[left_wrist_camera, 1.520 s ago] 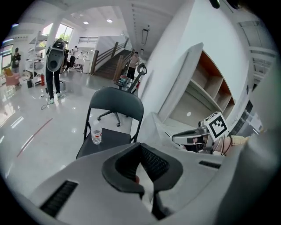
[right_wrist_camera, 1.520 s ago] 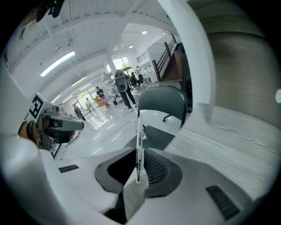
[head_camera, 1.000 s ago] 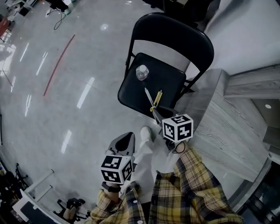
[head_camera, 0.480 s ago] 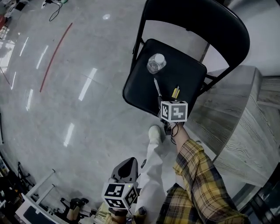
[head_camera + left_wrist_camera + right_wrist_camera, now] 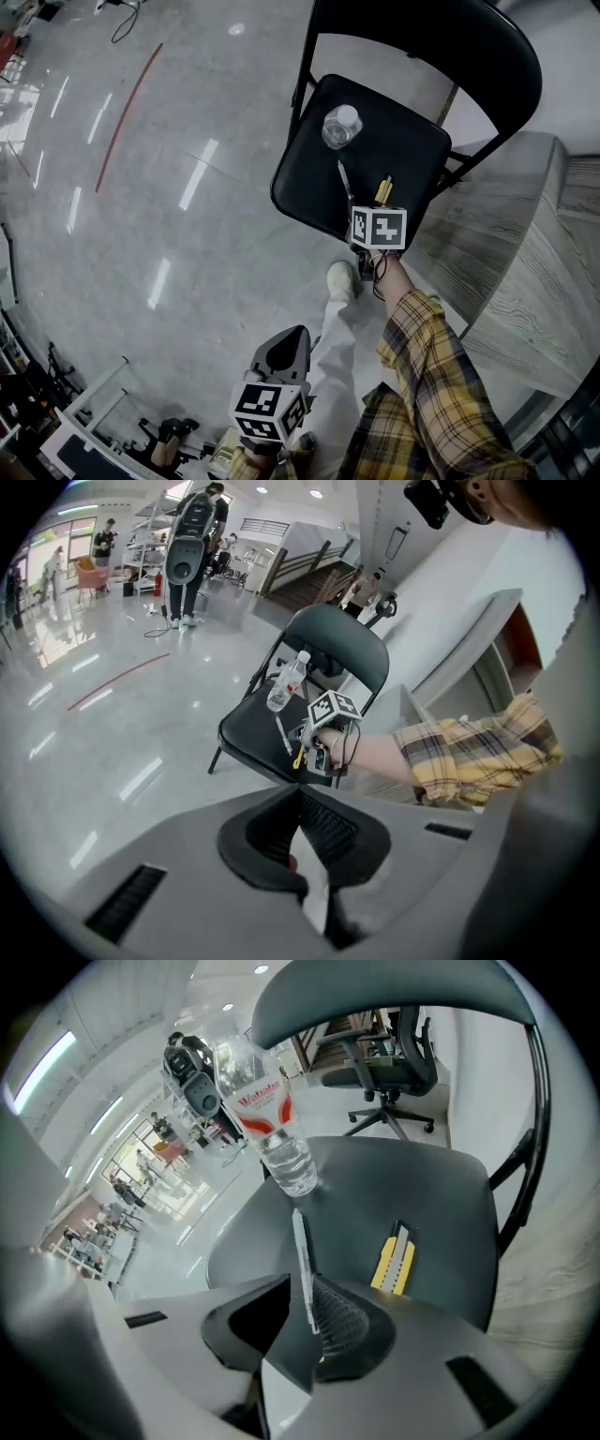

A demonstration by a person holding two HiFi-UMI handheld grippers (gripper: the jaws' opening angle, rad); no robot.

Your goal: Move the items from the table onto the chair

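- Right gripper view showed the right gripper (image 5: 302, 1321) at the front edge of the chair (image 5: 441, 1194) seat, its jaws pinching the near end of a slim silver pen (image 5: 301, 1251).
- A yellow utility knife (image 5: 394, 1258) lay just right of the pen, its lower end running behind the right jaw.
- A clear water bottle (image 5: 272, 1129) stood towards the seat's back edge; its red label seemed to read "Wahaha".
- The left gripper (image 5: 302, 822) hung low over the floor (image 5: 141, 187), jaws pressed together with nothing held.
- The table (image 5: 506, 272) stood beside the chair's right edge.
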